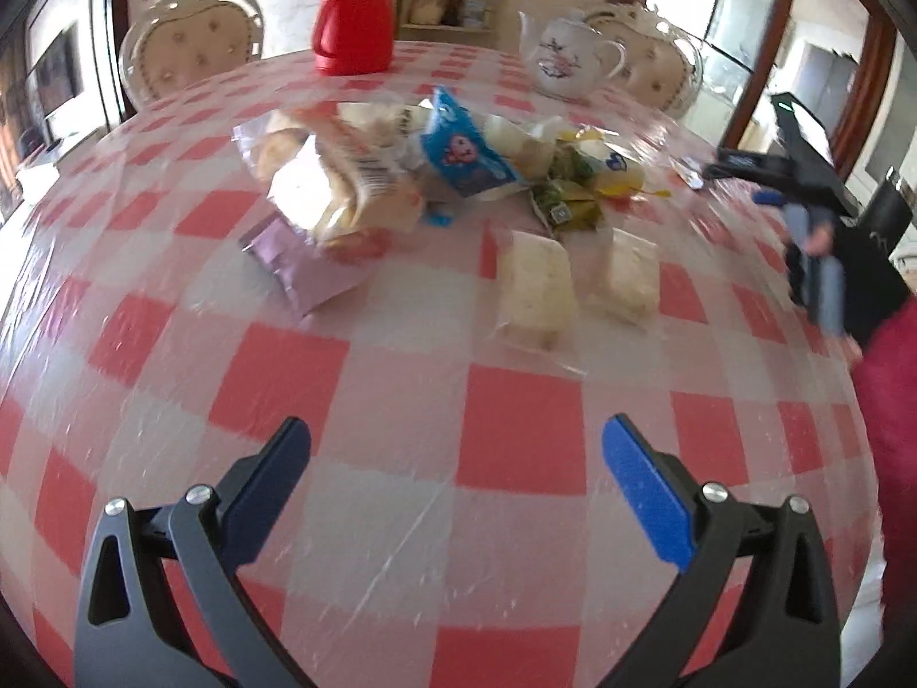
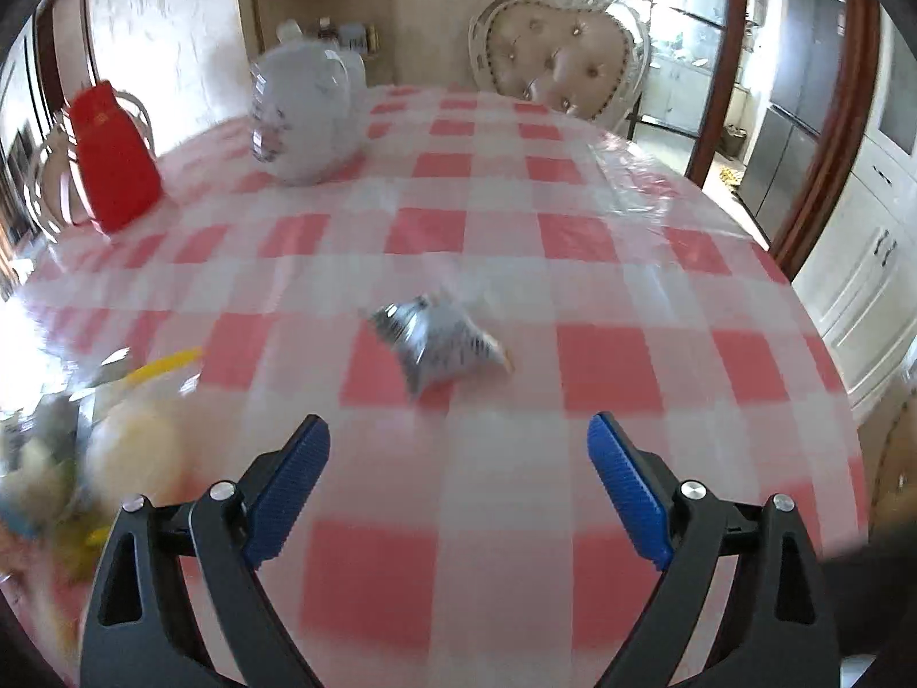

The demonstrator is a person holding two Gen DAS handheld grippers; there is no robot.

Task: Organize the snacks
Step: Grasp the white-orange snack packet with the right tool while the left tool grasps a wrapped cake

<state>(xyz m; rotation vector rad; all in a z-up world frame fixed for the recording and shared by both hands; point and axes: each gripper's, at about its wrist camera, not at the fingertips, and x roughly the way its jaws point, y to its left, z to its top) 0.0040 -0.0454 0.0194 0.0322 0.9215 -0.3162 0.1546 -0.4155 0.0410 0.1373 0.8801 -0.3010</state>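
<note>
My left claw hangs spread and empty over the table; snack pile ahead. Right claw likewise spread, facing a lone silver packet, likely set apart for sorting.

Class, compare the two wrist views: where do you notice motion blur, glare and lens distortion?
Left wrist view: fisheye bends the red-and-white checked tablecloth into a dome; glare whitens the clear plastic snack bag; the right gripper is smeared. Right wrist view: blur is heavier, smearing the small silver snack packet and white teapot, while the open right gripper's blue fingers stay sharp.
</note>
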